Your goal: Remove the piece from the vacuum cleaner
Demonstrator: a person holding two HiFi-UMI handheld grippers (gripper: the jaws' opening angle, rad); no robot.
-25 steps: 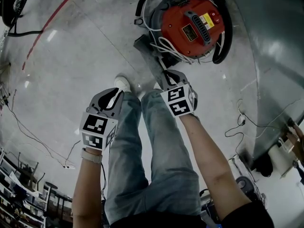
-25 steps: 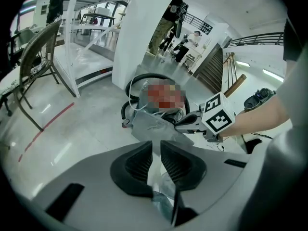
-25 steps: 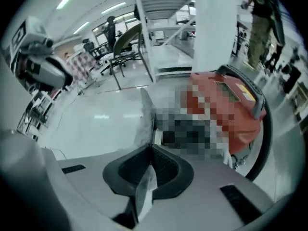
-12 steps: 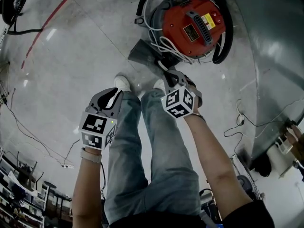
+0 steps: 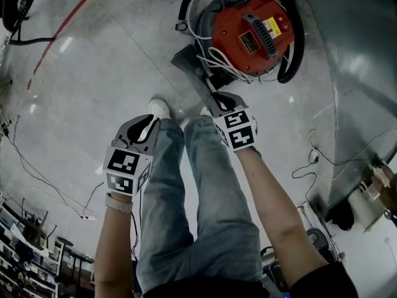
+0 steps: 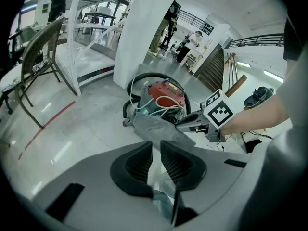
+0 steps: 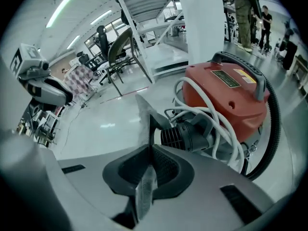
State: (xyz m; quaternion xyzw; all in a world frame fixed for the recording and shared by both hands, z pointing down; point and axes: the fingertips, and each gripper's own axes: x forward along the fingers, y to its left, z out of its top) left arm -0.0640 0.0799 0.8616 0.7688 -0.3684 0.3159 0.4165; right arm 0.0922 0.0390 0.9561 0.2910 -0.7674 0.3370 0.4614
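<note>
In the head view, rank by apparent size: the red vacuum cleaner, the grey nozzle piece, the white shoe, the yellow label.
Largest to smallest:
1. red vacuum cleaner
2. grey nozzle piece
3. white shoe, partly hidden by the leg, so only its visible part is ranked
4. yellow label

The floor (image 5: 93, 61) is pale grey, smooth and glossy. A red line (image 5: 65, 27) is marked across it, and thin cables (image 5: 38, 174) lie loose on it. A wide white column (image 6: 144, 28) rises from the floor. A dark chair (image 6: 41, 52) with a woven back stands beside a white frame (image 6: 76, 32). Office chairs (image 7: 118, 47) stand further off. Strip lights (image 7: 60, 8) are mounted on the ceiling. A railed upper level (image 6: 192, 19) runs along the far side.
</note>
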